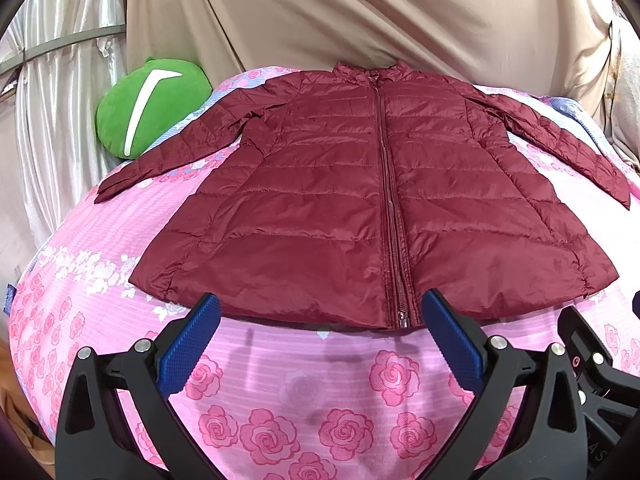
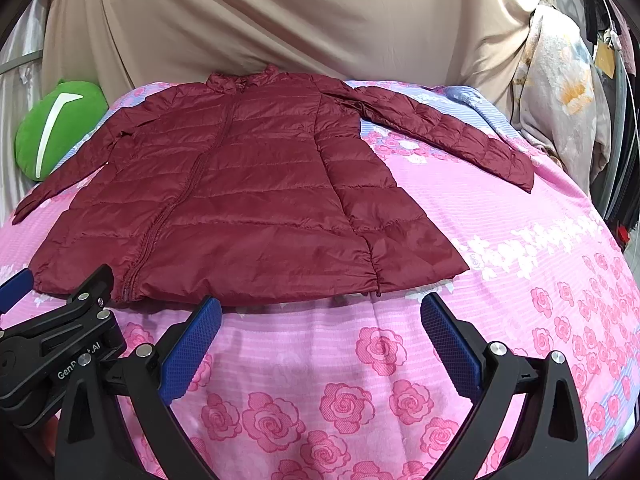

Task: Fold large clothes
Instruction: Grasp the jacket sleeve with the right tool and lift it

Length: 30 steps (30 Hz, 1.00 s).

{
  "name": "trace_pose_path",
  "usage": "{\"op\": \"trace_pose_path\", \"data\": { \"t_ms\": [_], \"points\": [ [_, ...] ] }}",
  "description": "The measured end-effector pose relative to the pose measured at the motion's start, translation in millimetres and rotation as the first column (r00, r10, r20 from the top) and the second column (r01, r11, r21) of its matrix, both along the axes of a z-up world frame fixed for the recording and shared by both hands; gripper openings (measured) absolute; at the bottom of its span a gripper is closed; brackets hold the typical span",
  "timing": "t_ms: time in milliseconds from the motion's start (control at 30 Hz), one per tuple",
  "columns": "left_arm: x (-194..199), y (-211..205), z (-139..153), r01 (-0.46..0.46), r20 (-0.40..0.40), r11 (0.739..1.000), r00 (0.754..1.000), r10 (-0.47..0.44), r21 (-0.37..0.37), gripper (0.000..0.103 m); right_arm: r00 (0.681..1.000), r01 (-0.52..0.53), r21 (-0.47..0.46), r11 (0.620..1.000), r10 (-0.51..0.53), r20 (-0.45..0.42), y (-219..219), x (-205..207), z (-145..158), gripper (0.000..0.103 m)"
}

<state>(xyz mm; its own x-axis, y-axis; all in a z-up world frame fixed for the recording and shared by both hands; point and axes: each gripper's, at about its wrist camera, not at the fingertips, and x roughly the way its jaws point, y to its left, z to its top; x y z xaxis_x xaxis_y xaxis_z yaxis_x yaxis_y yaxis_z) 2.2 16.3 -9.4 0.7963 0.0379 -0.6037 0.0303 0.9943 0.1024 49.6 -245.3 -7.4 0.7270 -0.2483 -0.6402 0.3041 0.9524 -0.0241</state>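
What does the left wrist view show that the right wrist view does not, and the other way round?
Only the left wrist view shows the silvery curtain beside the green cushion. Only the right wrist view shows the floral bundle and the dark hanging items at the far right. Both share the maroon jacket, lying flat and zipped with sleeves spread on the pink rose bedspread, the beige backdrop, and both grippers, left gripper and right gripper, open and holding nothing.

jacket [image 1: 340, 200] flat on bedspread [image 1: 312, 392] | cushion [image 1: 150, 106] behind-left (beside sleeve) | backdrop [image 1: 360, 20] behind
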Motion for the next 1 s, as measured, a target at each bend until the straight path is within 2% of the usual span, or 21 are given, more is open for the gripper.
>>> {"op": "trace_pose_path", "data": {
  "t_ms": [333,433,533,667,833,933,1000],
  "points": [
    [0.6,-0.6,-1.1,-0.001,-0.002,1.000,1.000,0.001,0.003,0.098,1.000,-0.010,-0.001,1.000,0.010,-0.006,0.9,2.2,-1.0,0.098],
    [2.5,-0.3,-0.2,0.023,-0.015,1.000,1.000,-0.023,-0.006,0.098,0.999,-0.042,0.006,0.999,0.042,-0.016,-2.6,7.4,0.0,0.098],
    [10.4,6.6,6.8,0.041,-0.020,0.999,0.999,-0.041,-0.007,0.098,0.999,-0.043,0.063,0.997,0.045,-0.020,-32.4,12.7,5.6,0.098],
    [34.0,23.0,20.8,0.066,-0.020,0.998,0.998,-0.066,0.005,0.098,0.999,0.016,0.144,0.989,-0.009,-0.046,-113.3,26.8,15.6,0.098],
    [77.4,48.0,29.8,0.072,-0.049,0.997,0.996,-0.074,-0.039,0.098,0.977,0.208,0.173,0.963,-0.197,-0.076,-253.9,59.8,13.8,0.098],
    [102.9,58.6,32.2,0.037,-0.055,0.995,0.998,-0.042,-0.090,0.098,0.935,0.355,0.199,0.913,-0.343,-0.095,-336.9,81.4,2.1,0.098],
    [117.8,63.4,33.2,0.020,-0.062,0.991,0.998,-0.028,-0.130,0.098,0.906,0.424,0.272,0.864,-0.410,-0.108,-391.4,96.0,-9.7,0.098]
  ]
}}
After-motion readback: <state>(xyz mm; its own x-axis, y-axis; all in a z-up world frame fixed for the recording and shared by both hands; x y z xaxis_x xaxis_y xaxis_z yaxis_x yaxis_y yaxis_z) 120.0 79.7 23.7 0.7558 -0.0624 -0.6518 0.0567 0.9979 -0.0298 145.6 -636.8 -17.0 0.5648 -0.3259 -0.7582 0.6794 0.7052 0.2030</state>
